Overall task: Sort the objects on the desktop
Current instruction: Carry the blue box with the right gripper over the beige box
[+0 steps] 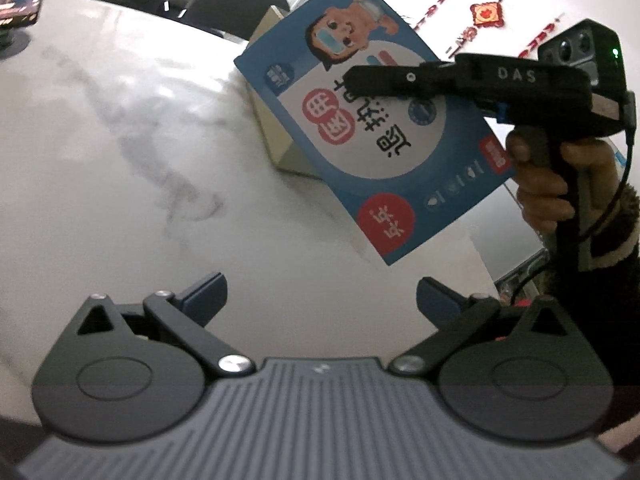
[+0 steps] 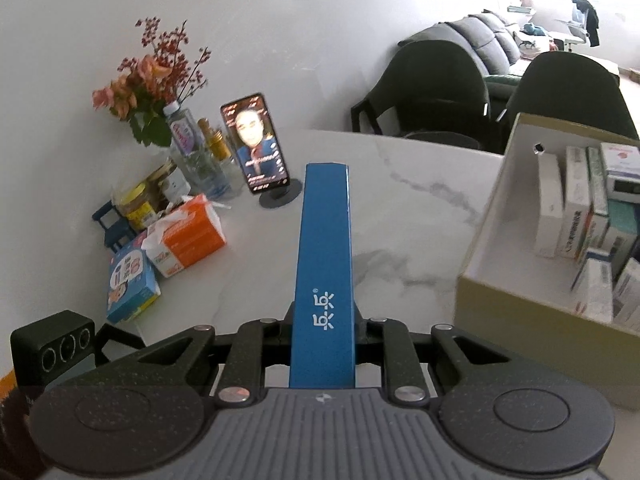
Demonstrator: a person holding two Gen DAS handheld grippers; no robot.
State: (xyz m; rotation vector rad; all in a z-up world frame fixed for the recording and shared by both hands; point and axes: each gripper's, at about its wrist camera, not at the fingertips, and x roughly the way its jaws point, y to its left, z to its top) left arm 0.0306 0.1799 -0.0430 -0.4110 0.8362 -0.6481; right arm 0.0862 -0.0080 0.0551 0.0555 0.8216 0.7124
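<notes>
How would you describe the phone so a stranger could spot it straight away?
On the white marble table, look left toward the flower vase. Just right of it, the phone stands upright on a round dark stand, the only lit screen, showing a man's face.

two blue mask boxes (image 2: 322,276) (image 2: 130,286), one tissue pack (image 2: 188,236), one phone (image 2: 256,148), two chairs (image 2: 432,88)

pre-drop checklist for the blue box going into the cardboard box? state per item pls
1. Right gripper shut on blue box: ok.
2. Blue box off the table: ok, seen from the left wrist view.
3. Free space in cardboard box: ok, near side bare.
4. Blue box already over that space: not ok.
5. Left gripper open, holding nothing: ok.
6. Grip firm enough: cannot tell.
</notes>
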